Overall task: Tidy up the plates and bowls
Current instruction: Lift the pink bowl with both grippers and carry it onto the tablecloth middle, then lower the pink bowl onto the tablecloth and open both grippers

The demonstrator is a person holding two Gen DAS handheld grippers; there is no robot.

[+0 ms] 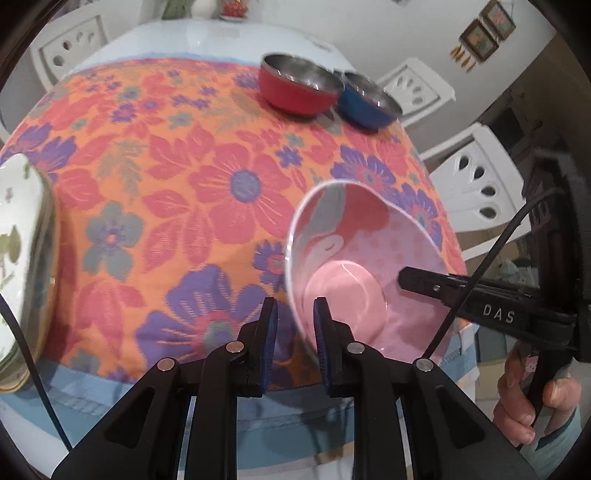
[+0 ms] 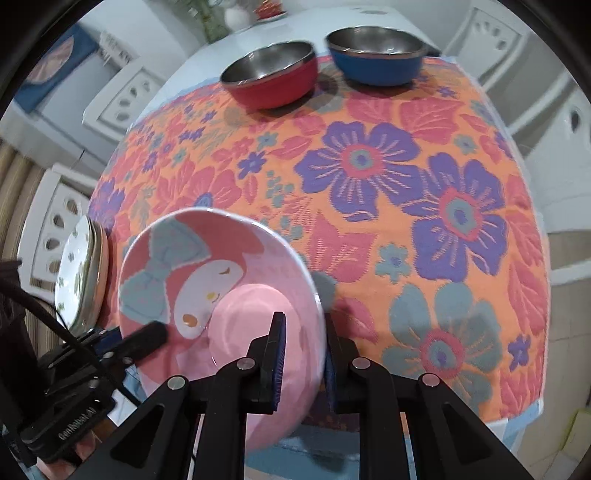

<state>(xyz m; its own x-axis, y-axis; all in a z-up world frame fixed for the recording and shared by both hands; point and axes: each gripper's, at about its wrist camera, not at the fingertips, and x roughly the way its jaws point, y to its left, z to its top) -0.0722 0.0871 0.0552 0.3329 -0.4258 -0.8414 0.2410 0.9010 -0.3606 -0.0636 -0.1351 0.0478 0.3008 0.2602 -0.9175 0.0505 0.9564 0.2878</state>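
A pink cartoon-print bowl (image 1: 354, 266) is held tilted above the table's near edge; it also shows in the right wrist view (image 2: 207, 280). Both grippers grip its rim from opposite sides. My left gripper (image 1: 293, 339) is shut on the rim on one side. My right gripper (image 2: 304, 358) is shut on the rim on the other side. A red bowl (image 1: 295, 88) and a blue bowl (image 1: 365, 103) stand side by side at the table's far side. A stack of plates (image 1: 26, 258) with a white leaf-print plate on top sits at the left edge.
The round table wears a floral orange cloth (image 1: 184, 184). White plastic chairs (image 1: 480, 184) stand around it. The person's hand (image 1: 532, 406) holds the right gripper's handle at the right. A small dish (image 2: 269, 11) sits at the far edge.
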